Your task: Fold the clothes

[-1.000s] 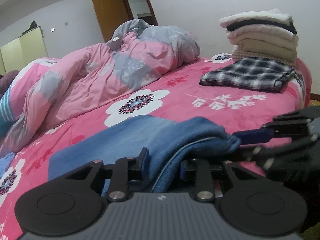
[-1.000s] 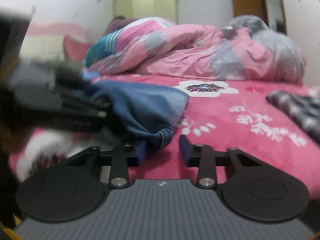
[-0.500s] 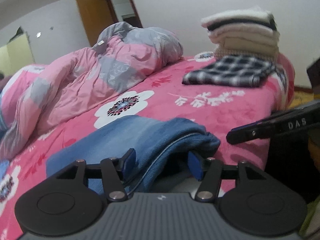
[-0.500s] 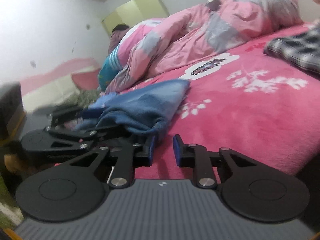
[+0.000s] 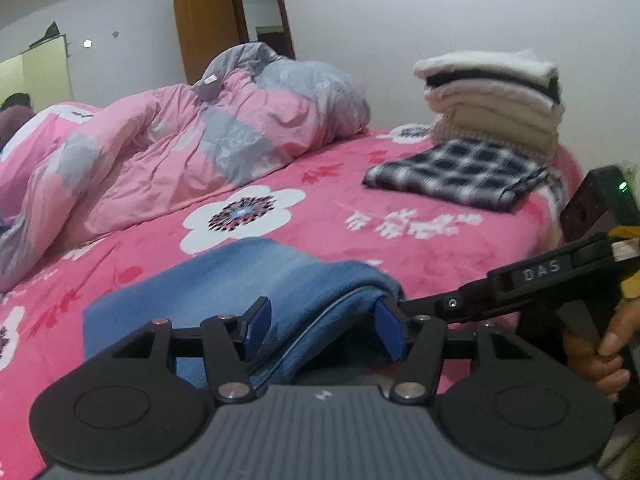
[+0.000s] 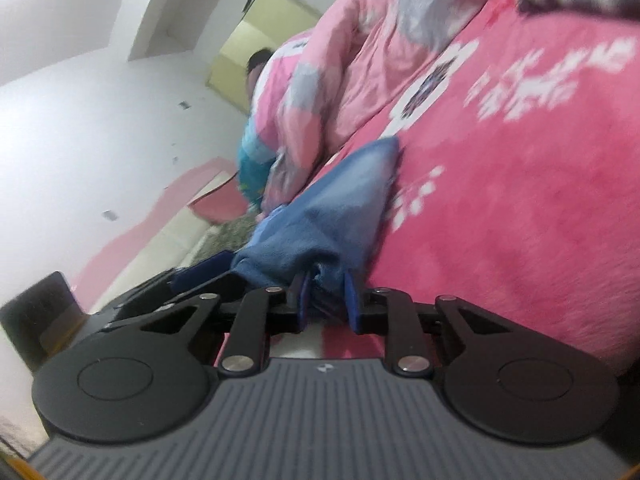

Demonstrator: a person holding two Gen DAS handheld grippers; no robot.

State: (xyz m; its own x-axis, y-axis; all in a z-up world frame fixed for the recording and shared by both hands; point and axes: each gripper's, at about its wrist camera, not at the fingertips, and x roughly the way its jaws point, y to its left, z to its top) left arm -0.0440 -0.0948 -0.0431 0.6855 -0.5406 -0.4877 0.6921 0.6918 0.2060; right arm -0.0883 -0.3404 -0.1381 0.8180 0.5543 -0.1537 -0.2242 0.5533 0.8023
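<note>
garment: blue jeans, folded, near edge of pink bed
left gripper: jaws wide, straddling fold
right gripper: narrow, pinching jeans' corner
tip: close left on all layers, lift both level, keep edges aligned

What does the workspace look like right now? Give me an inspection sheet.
Surface: bed with pink floral blanket.
Job's things: folded blue denim garment at the near edge; plaid garment; stack of folded clothes.
Clutter: bunched pink-grey duvet.
Grippers: left hand-held gripper open, straddling the denim's edge; right hand-held gripper nearly closed on the denim's corner.
Cables: nothing seen.
Surroundings: white walls, wooden door, yellow cabinet.
</note>
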